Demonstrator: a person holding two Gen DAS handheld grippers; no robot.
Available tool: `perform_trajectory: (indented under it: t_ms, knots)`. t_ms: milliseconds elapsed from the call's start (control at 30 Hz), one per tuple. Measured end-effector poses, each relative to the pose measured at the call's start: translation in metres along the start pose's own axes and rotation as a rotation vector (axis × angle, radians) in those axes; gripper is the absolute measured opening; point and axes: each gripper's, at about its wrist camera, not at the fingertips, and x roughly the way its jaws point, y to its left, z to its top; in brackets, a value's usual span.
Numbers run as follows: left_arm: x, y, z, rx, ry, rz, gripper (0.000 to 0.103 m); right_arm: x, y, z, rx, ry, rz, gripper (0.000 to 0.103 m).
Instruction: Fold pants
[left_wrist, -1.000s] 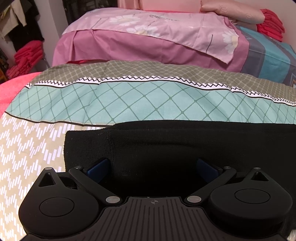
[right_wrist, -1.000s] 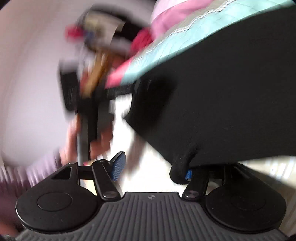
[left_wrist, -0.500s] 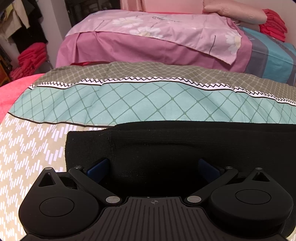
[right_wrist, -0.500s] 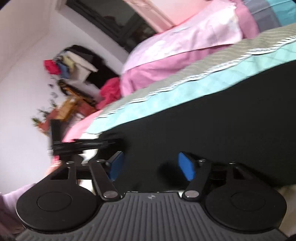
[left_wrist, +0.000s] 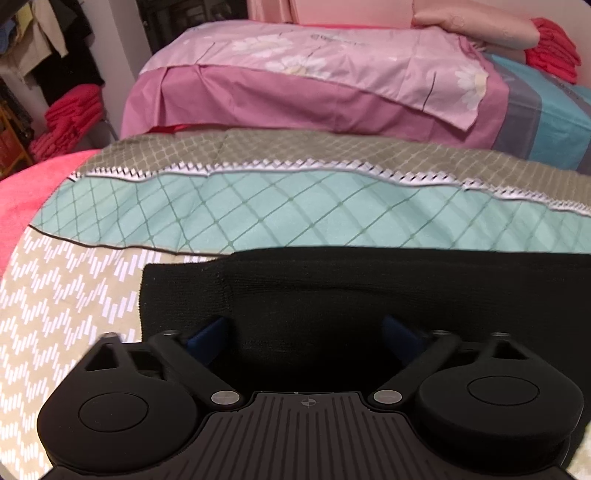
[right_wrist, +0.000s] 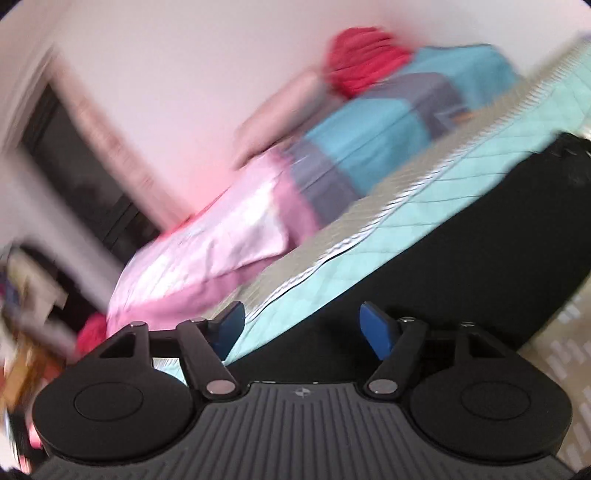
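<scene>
The black pants (left_wrist: 369, 288) lie flat on the patterned bedspread (left_wrist: 258, 218), folded lengthwise, one end with a stepped edge at the left. My left gripper (left_wrist: 304, 332) is open, its blue pads straddling the near edge of the pants. In the tilted, blurred right wrist view the pants (right_wrist: 461, 236) run up to the right. My right gripper (right_wrist: 303, 328) is open and empty just above the pants' near edge.
A pink bedsheet and pillows (left_wrist: 332, 74) lie beyond the bedspread. Red folded cloth (left_wrist: 70, 122) is stacked at the far left and another red pile (left_wrist: 550, 48) at the far right. Clothes hang at the upper left.
My right gripper let go of the pants' corner, opened, and swung sharply to the right along the pants. My left gripper stayed open over the pants' edge, shifting only slightly.
</scene>
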Motion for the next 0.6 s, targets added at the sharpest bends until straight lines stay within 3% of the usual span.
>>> perform_trajectory:
  t_ms: [167,267,400,500,567,600]
  knots:
    - [-0.025,-0.028,0.001,0.009,-0.061,-0.098,0.103,0.002,0.007,-0.011,-0.091,0.111,0.097,0.073]
    - [-0.017,-0.06,0.0,0.048,-0.045,-0.157,0.103,0.017,0.005,-0.014,-0.133,0.193,0.075,0.069]
    - [0.013,-0.091,-0.005,0.097,0.009,-0.121,0.103,0.021,-0.03,0.005,-0.079,0.145,0.055,0.036]
    - [0.017,-0.094,-0.005,0.101,0.003,-0.114,0.103,0.008,-0.054,0.029,0.015,0.037,-0.07,0.029]
    - [0.017,-0.094,-0.005,0.109,0.005,-0.112,0.103,-0.002,-0.052,0.034,0.024,0.003,-0.101,0.041]
    - [0.017,-0.094,-0.005,0.111,0.005,-0.114,0.103,-0.008,-0.048,0.03,-0.01,-0.002,-0.085,0.054]
